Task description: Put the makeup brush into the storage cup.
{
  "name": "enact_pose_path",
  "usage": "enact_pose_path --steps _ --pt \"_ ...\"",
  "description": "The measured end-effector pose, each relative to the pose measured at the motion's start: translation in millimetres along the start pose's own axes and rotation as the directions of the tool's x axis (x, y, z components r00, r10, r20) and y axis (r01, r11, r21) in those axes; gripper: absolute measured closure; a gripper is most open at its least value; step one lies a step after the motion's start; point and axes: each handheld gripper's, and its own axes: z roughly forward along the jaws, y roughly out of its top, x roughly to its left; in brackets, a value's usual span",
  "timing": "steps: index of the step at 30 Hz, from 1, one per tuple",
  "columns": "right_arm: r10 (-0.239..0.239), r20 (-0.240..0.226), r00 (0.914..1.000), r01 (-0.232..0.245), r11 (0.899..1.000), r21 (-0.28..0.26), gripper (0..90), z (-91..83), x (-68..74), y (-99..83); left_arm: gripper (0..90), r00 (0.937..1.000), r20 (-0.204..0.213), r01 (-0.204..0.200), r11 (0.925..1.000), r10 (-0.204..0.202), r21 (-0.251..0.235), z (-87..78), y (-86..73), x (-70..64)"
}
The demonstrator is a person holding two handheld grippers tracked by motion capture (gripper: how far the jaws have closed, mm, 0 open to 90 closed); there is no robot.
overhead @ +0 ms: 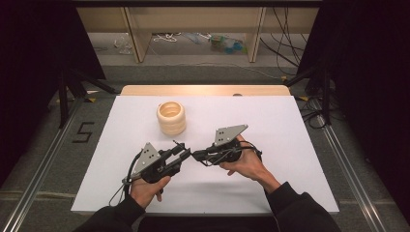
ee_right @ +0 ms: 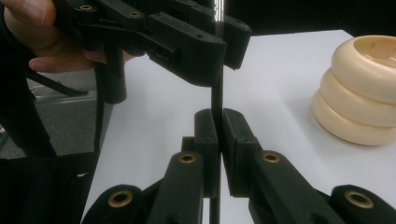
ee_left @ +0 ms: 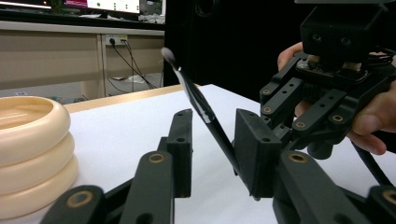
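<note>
A thin black rod (ee_right: 216, 98) with a pale tip (ee_left: 168, 55) stands between the two grippers above the white table (overhead: 270, 121). My right gripper (ee_right: 218, 123) is shut on its lower part; in the high view this gripper (overhead: 196, 155) sits at centre, pointing left. My left gripper (ee_left: 212, 135) is open, with the rod leaning on its right pad (ee_left: 252, 149). From above, the left gripper (overhead: 186, 153) meets the right one tip to tip. A cream holder of three stacked rings (overhead: 171, 117) stands behind them, apart from both.
The cream holder (ee_left: 28, 140) is close on the left gripper's left side and to the right in the right gripper view (ee_right: 364, 93). A wooden strip (overhead: 203, 90) edges the table's far side. Dark stands (overhead: 67, 87) and cables (overhead: 309, 111) flank the table.
</note>
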Motion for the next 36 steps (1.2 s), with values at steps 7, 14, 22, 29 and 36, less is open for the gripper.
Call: enact_pose_path --steps 7,14,22,29,36 --pt "-0.006 0.001 1.0 0.006 1.0 -0.001 85.9 0.6 0.1 0.1 73.8 0.9999 0.014 0.002 0.9999 -0.001 -0.012 -0.6 0.7 0.1" --pt "-0.012 -0.001 0.9999 0.012 1.0 0.002 85.9 2.1 1.2 -0.1 77.6 0.9991 0.037 0.021 0.9997 -0.021 -0.013 -1.2 1.0 0.4" --pt "-0.03 -0.01 0.9995 0.03 1.0 0.005 85.9 4.1 1.8 -0.2 82.5 0.9968 0.073 0.035 0.9993 -0.034 -0.015 -1.5 1.0 0.9" --pt "-0.033 -0.024 0.9992 0.033 0.999 0.008 85.8 6.3 3.1 0.0 85.5 0.995 0.093 0.038 0.9991 -0.036 -0.018 -1.6 0.7 -0.6" --pt "0.002 -0.029 0.9996 -0.002 1.0 -0.001 73.6 3.8 1.3 -0.1 85.5 0.9943 0.1 0.04 0.9989 -0.037 -0.025 -3.0 2.9 -0.7"
